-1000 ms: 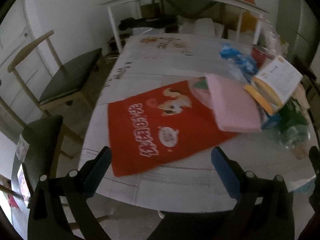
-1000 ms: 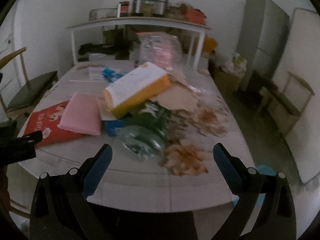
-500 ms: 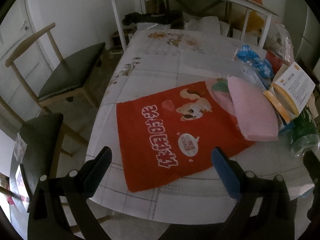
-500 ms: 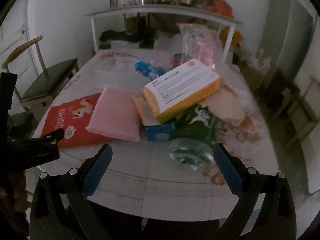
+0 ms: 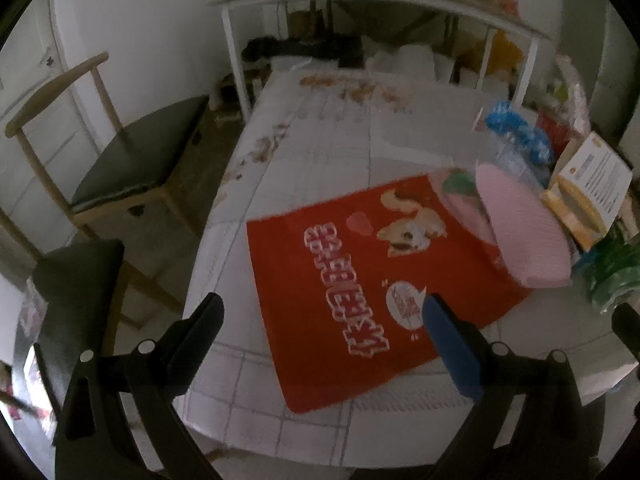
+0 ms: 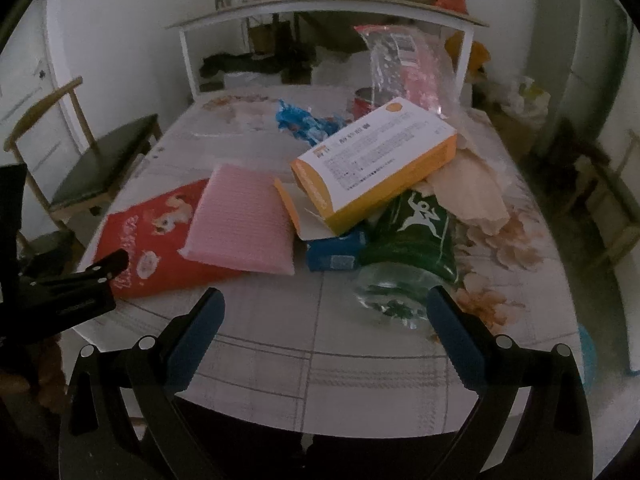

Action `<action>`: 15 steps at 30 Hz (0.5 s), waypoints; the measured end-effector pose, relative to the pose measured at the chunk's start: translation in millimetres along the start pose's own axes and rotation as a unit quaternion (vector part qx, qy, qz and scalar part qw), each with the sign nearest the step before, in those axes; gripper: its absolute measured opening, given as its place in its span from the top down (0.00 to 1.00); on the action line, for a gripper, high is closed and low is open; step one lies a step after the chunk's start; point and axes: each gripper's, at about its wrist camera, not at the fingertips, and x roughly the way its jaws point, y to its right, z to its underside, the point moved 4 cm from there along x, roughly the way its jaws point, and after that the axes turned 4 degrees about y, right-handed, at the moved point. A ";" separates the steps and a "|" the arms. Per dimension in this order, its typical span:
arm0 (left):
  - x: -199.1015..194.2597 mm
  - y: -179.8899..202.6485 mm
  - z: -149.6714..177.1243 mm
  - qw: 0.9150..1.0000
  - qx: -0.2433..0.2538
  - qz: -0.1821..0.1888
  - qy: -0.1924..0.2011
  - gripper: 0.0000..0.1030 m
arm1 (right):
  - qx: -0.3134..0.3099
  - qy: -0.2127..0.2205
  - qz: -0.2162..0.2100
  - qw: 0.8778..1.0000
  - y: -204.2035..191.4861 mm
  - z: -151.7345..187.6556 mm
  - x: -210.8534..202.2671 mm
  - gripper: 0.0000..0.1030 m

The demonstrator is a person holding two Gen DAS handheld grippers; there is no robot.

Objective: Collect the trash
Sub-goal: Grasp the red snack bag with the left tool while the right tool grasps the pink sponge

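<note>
A flat red bag with a cartoon print [image 5: 360,280] [image 6: 152,240] lies at the table's near left corner. My left gripper [image 5: 320,312] hovers open just above its near edge, holding nothing. A pink padded pouch [image 6: 240,220] [image 5: 520,232] rests on the bag's far side. Beside it sit a yellow and white carton [image 6: 372,172], a green plastic bottle [image 6: 408,248], a small blue box [image 6: 336,252] and a blue wrapper [image 6: 304,120]. My right gripper [image 6: 320,312] is open over the table's front edge, empty, a short way before the bottle.
The table [image 6: 280,360] has a checked floral cloth. A clear bag [image 6: 400,64] and red can [image 6: 364,100] stand at its back. Wooden chairs [image 5: 132,168] stand left, another chair [image 6: 612,208] right. A white shelf unit [image 6: 320,12] is behind. The left gripper's body [image 6: 68,292] shows at the left.
The left gripper has come closer to the red bag and shifted left, so the bag fills more of its view. The right gripper has swung left from the table's right part toward the pile.
</note>
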 end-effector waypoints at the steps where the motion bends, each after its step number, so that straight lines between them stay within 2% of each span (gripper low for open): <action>1: -0.5 -2.2 -1.5 1.000 0.001 0.008 0.009 0.06 | 0.004 0.008 -0.003 1.000 1.6 -0.6 -2.7 0.06; 6: -5.3 -19.6 -14.5 0.997 -0.010 0.033 0.066 0.06 | 0.010 0.056 -0.024 0.998 0.0 -9.8 -15.8 0.06; 10: -0.7 -27.1 -36.8 0.995 -0.008 0.048 0.091 0.06 | -0.022 0.066 -0.039 0.997 -17.5 -18.6 -14.9 0.06; 15: 25.7 -21.0 -71.6 0.992 0.010 0.096 0.080 0.09 | -0.051 0.058 -0.059 0.995 -40.6 -26.6 2.0 0.07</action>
